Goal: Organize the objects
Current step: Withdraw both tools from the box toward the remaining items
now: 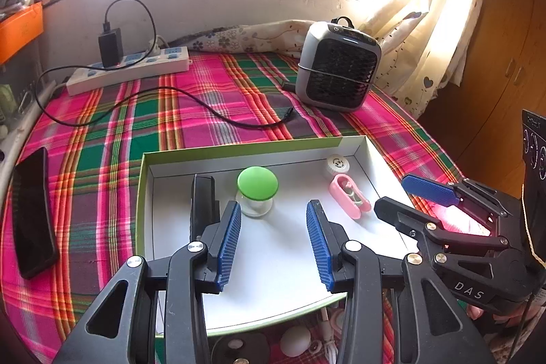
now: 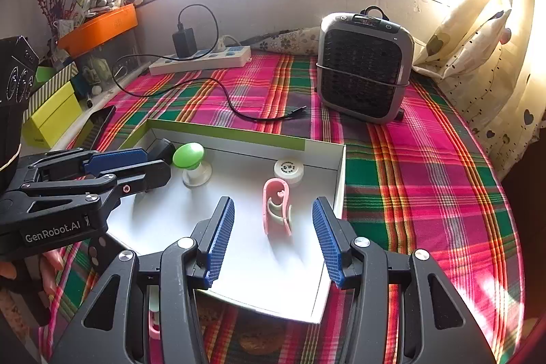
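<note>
A shallow white box with a green rim [image 1: 239, 148] [image 2: 239, 133] lies on the plaid cloth. In it are a green-lidded jar [image 1: 256, 190] [image 2: 189, 156], a pink clip-like item [image 1: 349, 196] [image 2: 276, 210], a round white case [image 1: 338, 163] [image 2: 288, 171] and a black stapler-like item [image 1: 204, 200] [image 2: 163, 148]. My left gripper [image 1: 273, 244] is open and empty above the box, just short of the jar. My right gripper [image 2: 273, 237] is open and empty around the near end of the pink item; it also shows in the left wrist view [image 1: 409, 203].
A grey fan heater [image 1: 338, 67] [image 2: 363, 67], a white power strip [image 1: 129, 70] [image 2: 201, 60] with a black cable [image 1: 204, 104], and a black phone [image 1: 32, 217] lie on the cloth. Small white and pink items [image 1: 295, 341] sit under the box's near edge. Curtain at right.
</note>
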### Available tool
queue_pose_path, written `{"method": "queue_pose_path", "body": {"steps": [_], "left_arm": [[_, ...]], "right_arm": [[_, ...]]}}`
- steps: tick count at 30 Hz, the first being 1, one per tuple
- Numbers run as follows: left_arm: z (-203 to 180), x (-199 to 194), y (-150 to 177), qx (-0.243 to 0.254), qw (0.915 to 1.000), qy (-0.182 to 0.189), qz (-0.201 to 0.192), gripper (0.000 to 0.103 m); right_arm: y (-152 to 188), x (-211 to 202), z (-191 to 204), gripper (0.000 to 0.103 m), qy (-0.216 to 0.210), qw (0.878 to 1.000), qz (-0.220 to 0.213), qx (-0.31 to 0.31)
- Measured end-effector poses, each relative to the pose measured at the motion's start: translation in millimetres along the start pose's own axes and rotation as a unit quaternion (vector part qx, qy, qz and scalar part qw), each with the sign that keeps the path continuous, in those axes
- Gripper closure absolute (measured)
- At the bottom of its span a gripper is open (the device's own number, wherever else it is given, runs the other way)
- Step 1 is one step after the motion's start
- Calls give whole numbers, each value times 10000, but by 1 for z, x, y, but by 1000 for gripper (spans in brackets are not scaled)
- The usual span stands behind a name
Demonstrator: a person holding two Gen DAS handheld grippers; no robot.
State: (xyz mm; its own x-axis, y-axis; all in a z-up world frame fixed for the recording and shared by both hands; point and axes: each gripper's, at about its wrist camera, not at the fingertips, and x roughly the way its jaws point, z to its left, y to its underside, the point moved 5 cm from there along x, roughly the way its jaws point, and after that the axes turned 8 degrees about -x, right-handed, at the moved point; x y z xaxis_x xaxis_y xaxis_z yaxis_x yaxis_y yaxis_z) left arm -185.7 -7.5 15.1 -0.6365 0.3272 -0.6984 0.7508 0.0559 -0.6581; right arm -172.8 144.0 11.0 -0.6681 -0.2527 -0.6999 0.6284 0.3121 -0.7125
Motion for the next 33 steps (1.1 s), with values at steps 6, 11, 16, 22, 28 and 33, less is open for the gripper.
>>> {"method": "queue_pose_path", "body": {"steps": [6,11,16,22,28,33], "left_arm": [[5,-18,10,-37,9999,-35,-120,65],[16,-31,21,-245,9995,-90,-195,65],[27,-44,34,-421,9986,-128,-284,65],[40,-55,48,-515,9979,-185,-348,65],[52,-56,62,-882,9957,-9,-289,65],[57,-56,74,-929,9954,28,-217,64]], "right_arm": [[9,-11,0,54,16,10000,-32,57],[16,-20,-3,54,17,9999,-65,149],[26,-30,-4,54,50,9998,-106,177],[37,-40,-7,54,40,9996,-143,248],[50,-45,-10,54,64,9996,-130,245],[65,-47,-10,54,-7,9996,-55,271]]}}
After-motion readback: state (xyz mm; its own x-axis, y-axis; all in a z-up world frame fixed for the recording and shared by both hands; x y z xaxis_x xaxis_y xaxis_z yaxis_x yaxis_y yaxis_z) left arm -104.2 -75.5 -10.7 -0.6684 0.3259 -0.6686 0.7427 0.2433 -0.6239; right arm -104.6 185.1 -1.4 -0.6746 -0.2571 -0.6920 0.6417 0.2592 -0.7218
